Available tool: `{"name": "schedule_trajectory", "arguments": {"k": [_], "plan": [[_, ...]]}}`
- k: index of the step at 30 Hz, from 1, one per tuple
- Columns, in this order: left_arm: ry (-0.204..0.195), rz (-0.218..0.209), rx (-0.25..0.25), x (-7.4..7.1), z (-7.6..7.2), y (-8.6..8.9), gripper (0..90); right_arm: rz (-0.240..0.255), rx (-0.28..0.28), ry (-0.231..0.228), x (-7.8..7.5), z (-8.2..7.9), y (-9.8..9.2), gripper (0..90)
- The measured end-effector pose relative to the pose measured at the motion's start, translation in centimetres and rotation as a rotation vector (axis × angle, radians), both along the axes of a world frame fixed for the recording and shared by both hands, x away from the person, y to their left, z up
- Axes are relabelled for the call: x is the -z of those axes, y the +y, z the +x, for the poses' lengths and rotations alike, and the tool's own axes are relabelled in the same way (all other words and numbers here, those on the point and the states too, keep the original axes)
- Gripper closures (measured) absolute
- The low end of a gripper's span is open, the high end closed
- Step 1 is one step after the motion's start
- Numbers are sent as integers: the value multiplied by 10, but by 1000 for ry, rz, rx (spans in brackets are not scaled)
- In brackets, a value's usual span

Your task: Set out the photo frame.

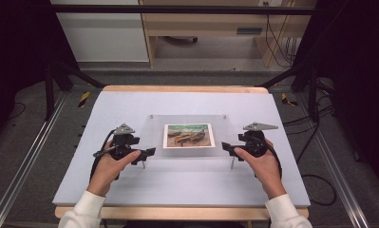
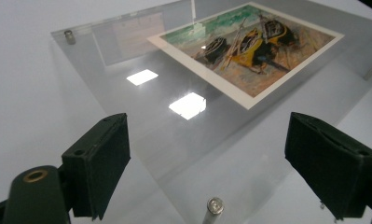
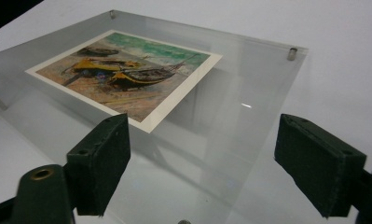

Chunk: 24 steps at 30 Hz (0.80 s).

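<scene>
Grey table (image 1: 177, 185) carries a clear frame (image 1: 187, 118) at its centre, a print (image 1: 187, 135) inside. It looks stiff, slick and scratch-prone, so I'd grip the side edges. My left gripper (image 1: 149, 153) and right gripper (image 1: 225, 148) flank it, jaws wide, empty.

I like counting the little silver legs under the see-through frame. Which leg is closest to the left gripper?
The near-left leg. It stands right between the open left gripper's black jaws at the frame's corner, while the others, like the far one, sit at distant corners.
</scene>
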<state>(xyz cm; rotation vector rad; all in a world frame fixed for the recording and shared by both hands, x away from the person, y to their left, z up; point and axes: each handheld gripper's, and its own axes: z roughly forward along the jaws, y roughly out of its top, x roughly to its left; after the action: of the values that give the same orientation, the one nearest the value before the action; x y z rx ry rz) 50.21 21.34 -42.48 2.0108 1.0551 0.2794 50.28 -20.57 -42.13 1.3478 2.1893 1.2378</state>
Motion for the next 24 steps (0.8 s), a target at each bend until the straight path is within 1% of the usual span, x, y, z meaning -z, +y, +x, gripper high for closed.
{"name": "schedule_trajectory", "arguments": {"k": [1,3,4,6,8,9,10,12,13,14,21,24], "plan": [[5,6,-4,2,-1,-1,129,-5,-3,15,2,1,1,180],[16,22,-9,4,-1,-4,129,-1,2,24,6,0,0,193],[21,23,-17,5,-2,-5,130,-8,2,31,9,-1,0,201],[29,9,-36,6,-3,-7,137,-7,17,40,12,-5,-3,243],[18,15,-68,6,-6,-9,152,0,30,61,15,-9,-6,275],[17,17,-73,6,-7,-10,158,17,33,61,15,-11,-8,297],[15,17,-77,6,-8,-10,157,20,40,66,15,-13,-9,316],[26,0,-88,7,-9,-9,163,24,44,63,14,-15,-12,351],[33,-11,-90,8,-9,-7,165,36,46,75,14,-14,-13,361],[34,-15,-88,8,-9,-6,165,36,46,75,14,-14,-13,361],[88,-86,-82,14,-3,3,180,91,31,111,19,-3,-11,371],[99,-97,-76,15,-2,5,180,93,38,119,20,1,-9,365]]}}
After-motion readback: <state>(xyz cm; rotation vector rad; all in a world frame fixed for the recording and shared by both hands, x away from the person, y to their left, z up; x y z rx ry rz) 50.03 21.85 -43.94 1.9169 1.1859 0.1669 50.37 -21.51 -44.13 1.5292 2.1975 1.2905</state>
